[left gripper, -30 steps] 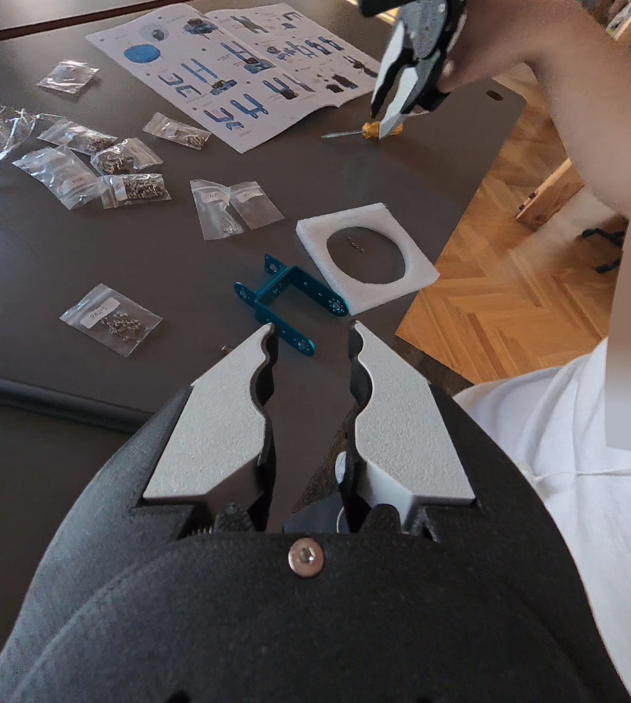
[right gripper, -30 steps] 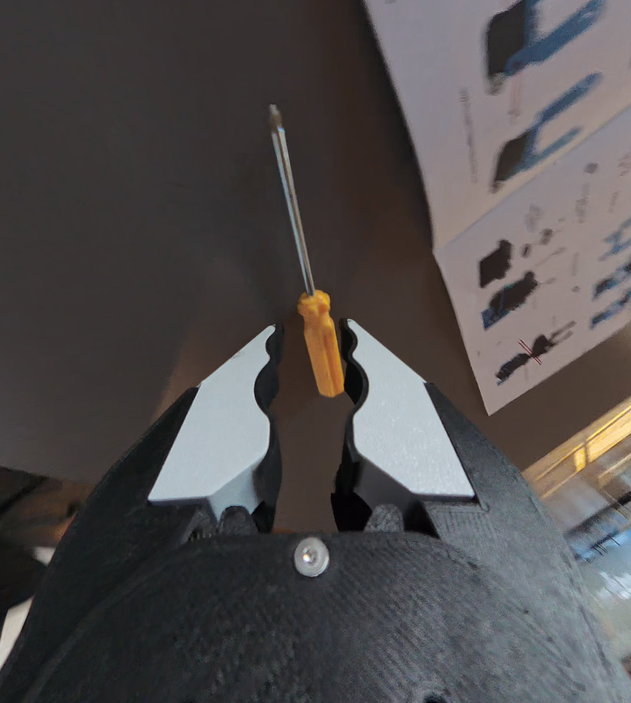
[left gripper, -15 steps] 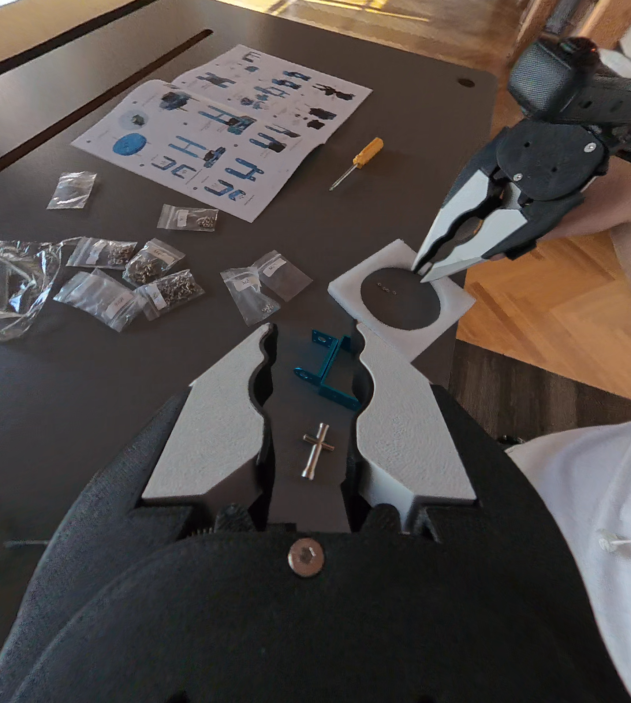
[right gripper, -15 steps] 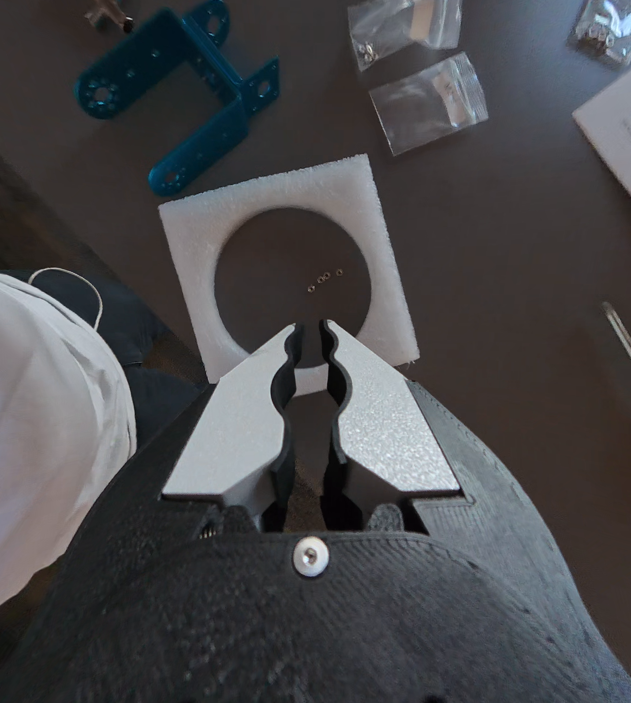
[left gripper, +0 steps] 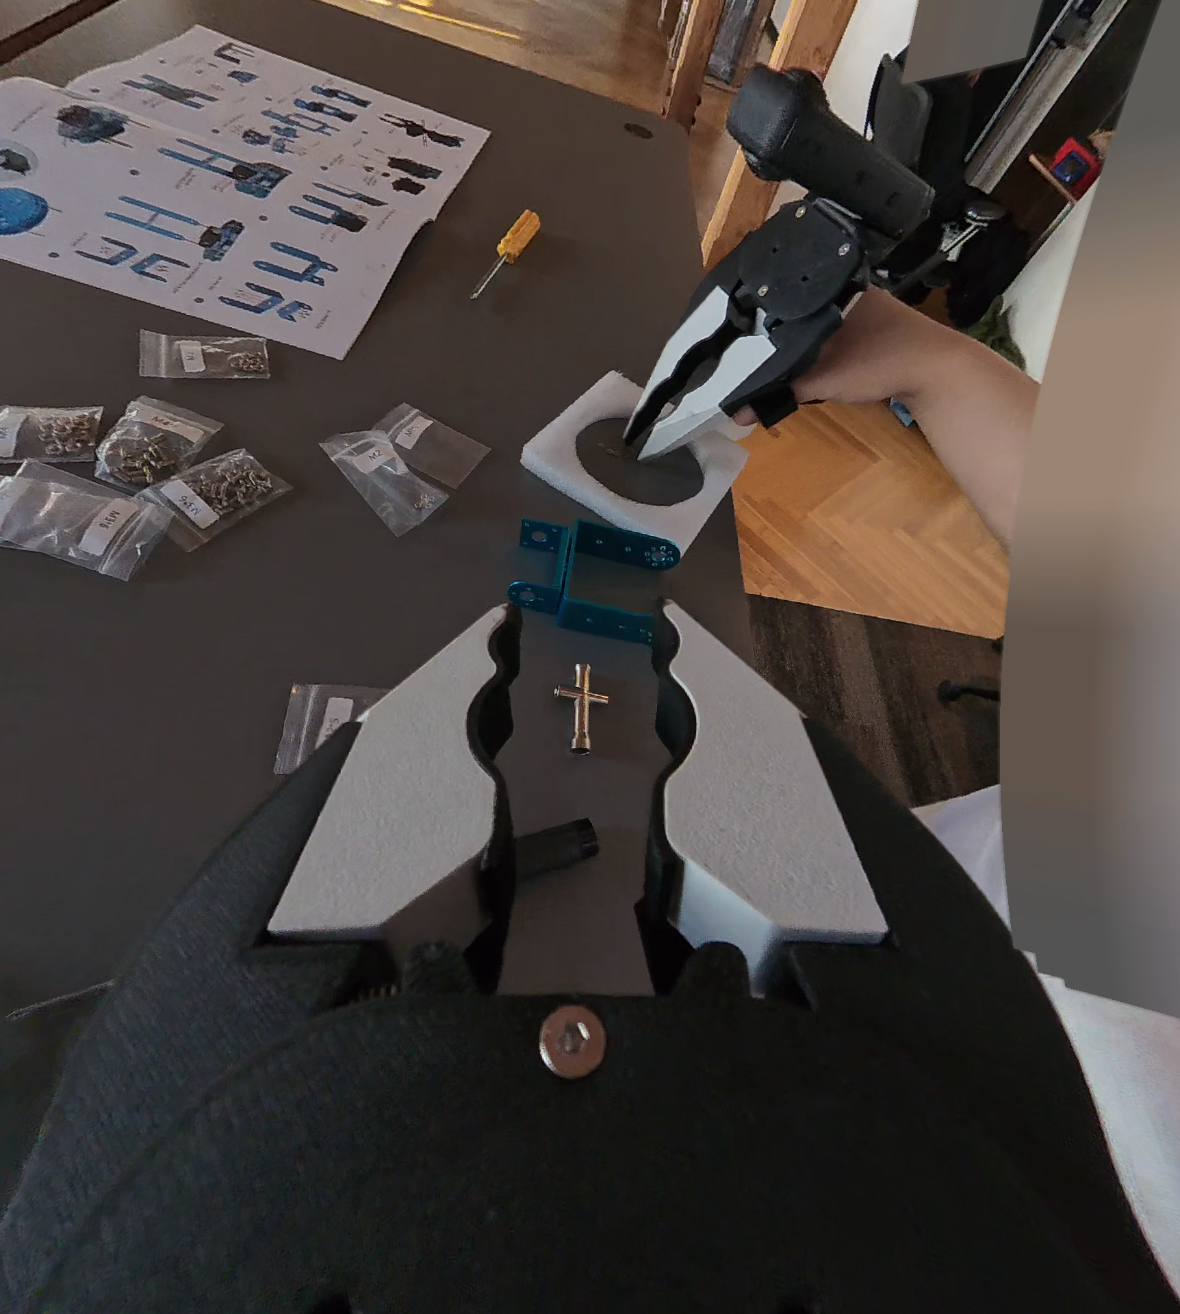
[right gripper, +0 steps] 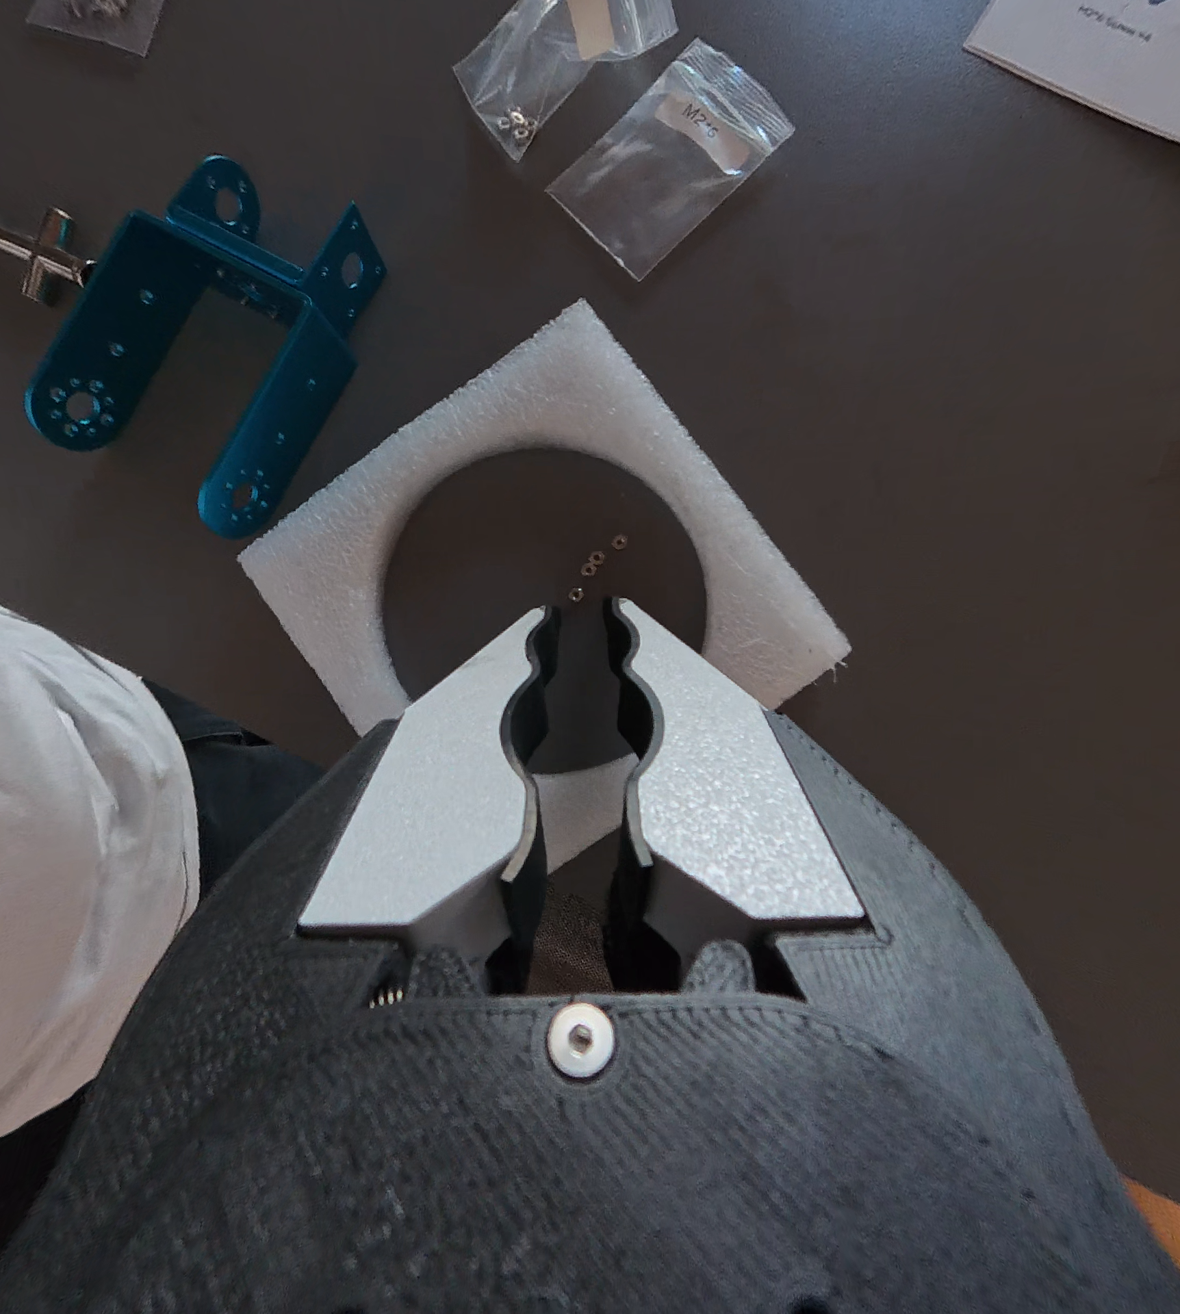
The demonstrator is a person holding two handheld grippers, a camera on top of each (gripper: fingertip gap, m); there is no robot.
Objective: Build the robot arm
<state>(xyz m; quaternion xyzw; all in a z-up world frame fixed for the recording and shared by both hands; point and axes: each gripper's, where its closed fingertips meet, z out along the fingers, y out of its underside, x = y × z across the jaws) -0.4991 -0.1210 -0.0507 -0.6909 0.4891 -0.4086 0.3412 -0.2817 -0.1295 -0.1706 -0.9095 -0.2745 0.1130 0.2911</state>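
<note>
Hovering over the cross wrench, your left tool gapes empty; your right tool, narrowly parted, empty, points at tiny nuts inside the foam ring.

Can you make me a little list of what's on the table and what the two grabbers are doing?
Table: dark table
Left gripper: open, holding nothing, above a small metal cross tool
Right gripper: slightly open, tips inside the white foam square, next to tiny nuts
Blue bracket: beside the foam
Screwdriver: yellow handle, lying near the paper sheet
Little bags: clear, with screws inside
</note>
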